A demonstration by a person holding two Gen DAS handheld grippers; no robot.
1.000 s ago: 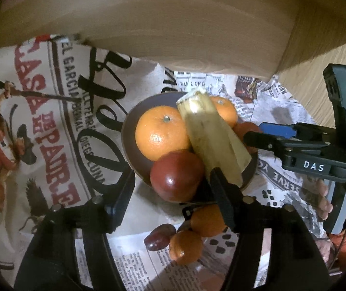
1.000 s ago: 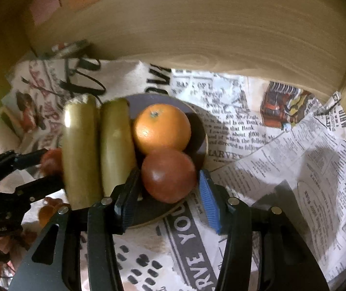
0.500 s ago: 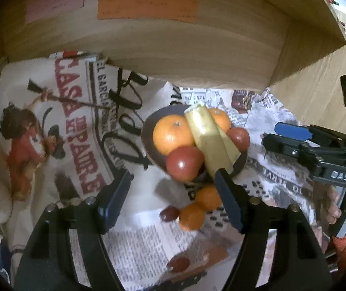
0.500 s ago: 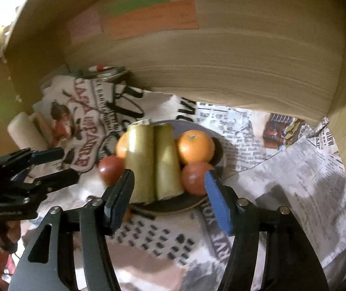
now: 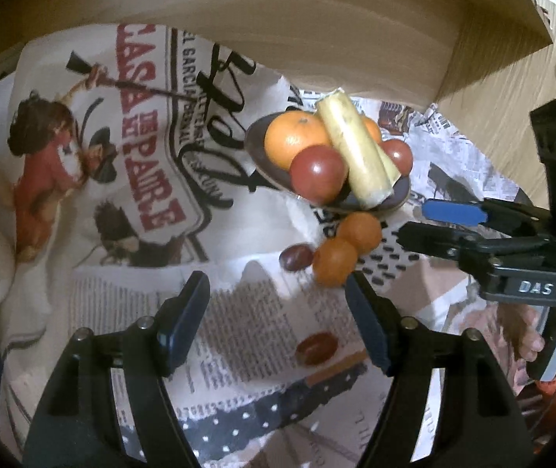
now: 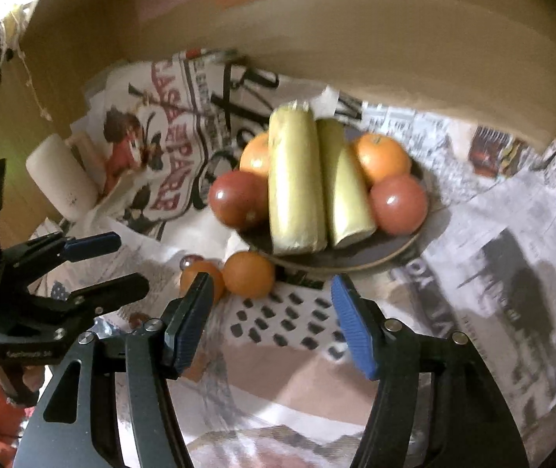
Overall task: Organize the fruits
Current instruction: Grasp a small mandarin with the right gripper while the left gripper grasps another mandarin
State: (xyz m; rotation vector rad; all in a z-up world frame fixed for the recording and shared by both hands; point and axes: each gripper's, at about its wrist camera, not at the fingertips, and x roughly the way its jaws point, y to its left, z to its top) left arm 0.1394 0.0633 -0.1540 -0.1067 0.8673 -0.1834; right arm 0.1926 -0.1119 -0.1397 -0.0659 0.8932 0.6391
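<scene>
orange mandarins, dark plate (printed newspaper)

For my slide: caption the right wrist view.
Open right gripper faces a plate of fruit; two oranges lie outside.

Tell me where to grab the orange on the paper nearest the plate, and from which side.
Grip that orange across its widest middle, coming straight down from above. It is round, so any pair of sides would do, but the second orange touches one flank and the plate rim crowds the far side, so the free sides probably suit the open right gripper best.
</scene>
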